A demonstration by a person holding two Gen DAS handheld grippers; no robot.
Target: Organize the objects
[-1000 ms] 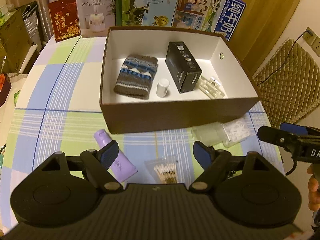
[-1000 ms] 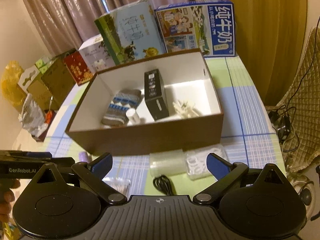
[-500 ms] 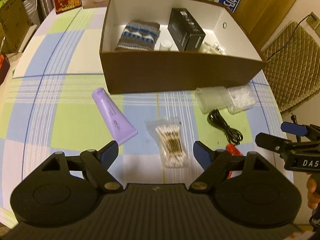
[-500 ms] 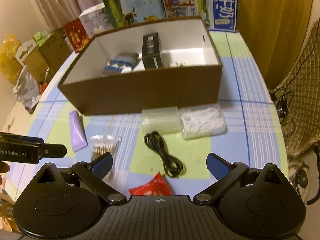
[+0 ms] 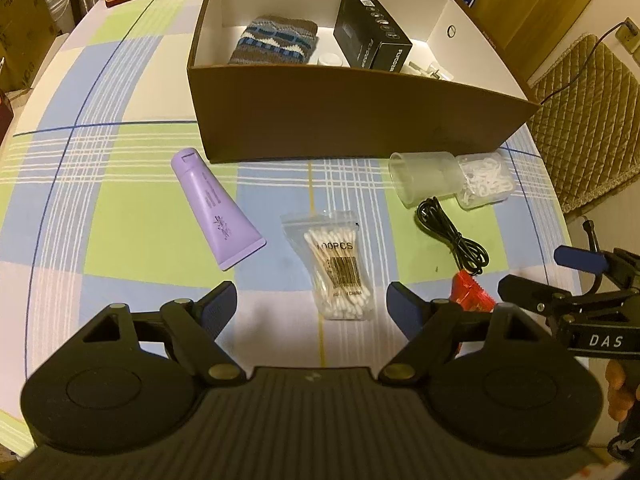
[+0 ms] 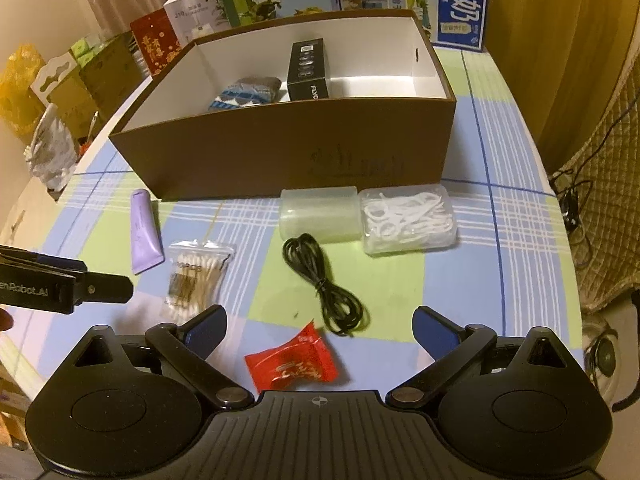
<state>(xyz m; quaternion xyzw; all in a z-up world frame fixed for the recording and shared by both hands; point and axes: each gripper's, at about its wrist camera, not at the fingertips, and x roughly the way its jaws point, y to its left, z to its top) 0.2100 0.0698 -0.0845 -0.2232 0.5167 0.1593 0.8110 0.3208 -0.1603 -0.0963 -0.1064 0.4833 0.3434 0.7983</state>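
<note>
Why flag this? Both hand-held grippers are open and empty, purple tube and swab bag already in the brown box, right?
Not quite. The purple tube and swab bag lie on the tablecloth in front of the brown box, as the left wrist view shows. The left hand-held gripper and right hand-held gripper are open and empty.

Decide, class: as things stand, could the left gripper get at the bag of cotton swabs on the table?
Probably yes. The left gripper is open and empty, and the bag of cotton swabs lies flat just ahead between its fingers, apart from the purple tube and black cable.
</note>
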